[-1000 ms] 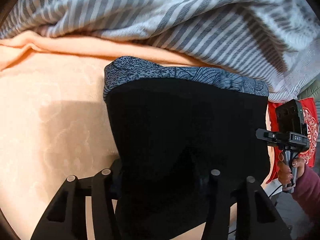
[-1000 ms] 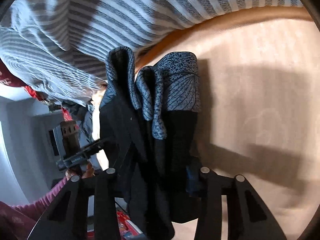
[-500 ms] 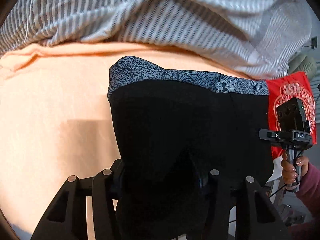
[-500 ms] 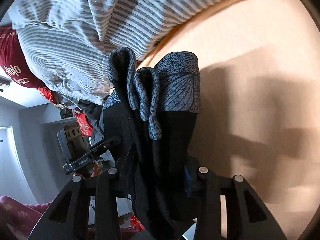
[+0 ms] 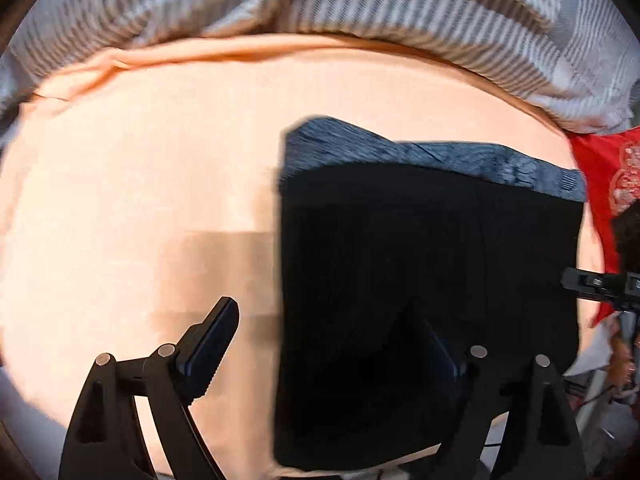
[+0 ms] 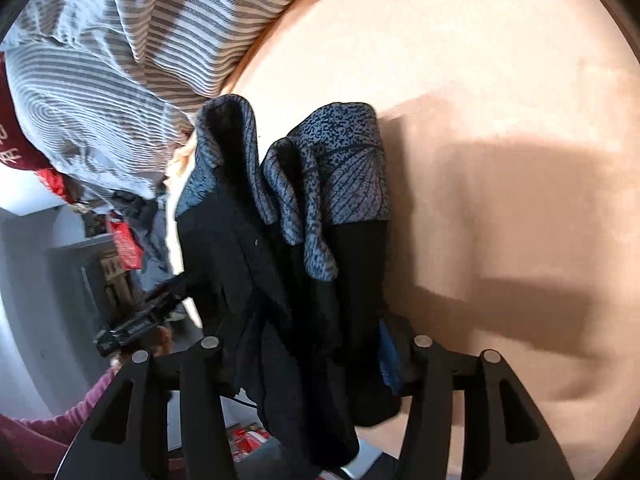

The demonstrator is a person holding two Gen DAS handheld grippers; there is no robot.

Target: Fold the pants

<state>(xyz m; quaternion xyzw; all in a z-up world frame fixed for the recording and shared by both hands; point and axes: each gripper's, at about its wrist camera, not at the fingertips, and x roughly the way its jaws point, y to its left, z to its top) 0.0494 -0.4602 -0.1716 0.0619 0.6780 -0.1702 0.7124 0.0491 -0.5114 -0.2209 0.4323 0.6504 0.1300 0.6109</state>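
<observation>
The black pants with a blue-grey patterned waistband hang over the peach bed sheet. My left gripper is open: its left finger stands free of the cloth and the right finger is hidden behind the black fabric. In the right wrist view my right gripper is shut on the bunched pants, whose waistband folds above it.
A grey-and-white striped quilt lies along the far side of the bed and also shows in the right wrist view. A red cloth sits at the right edge. The other handheld unit shows at the right.
My left gripper has opened and let go of the pants; its left finger now stands clear to the left. The right gripper stays shut on the cloth.
</observation>
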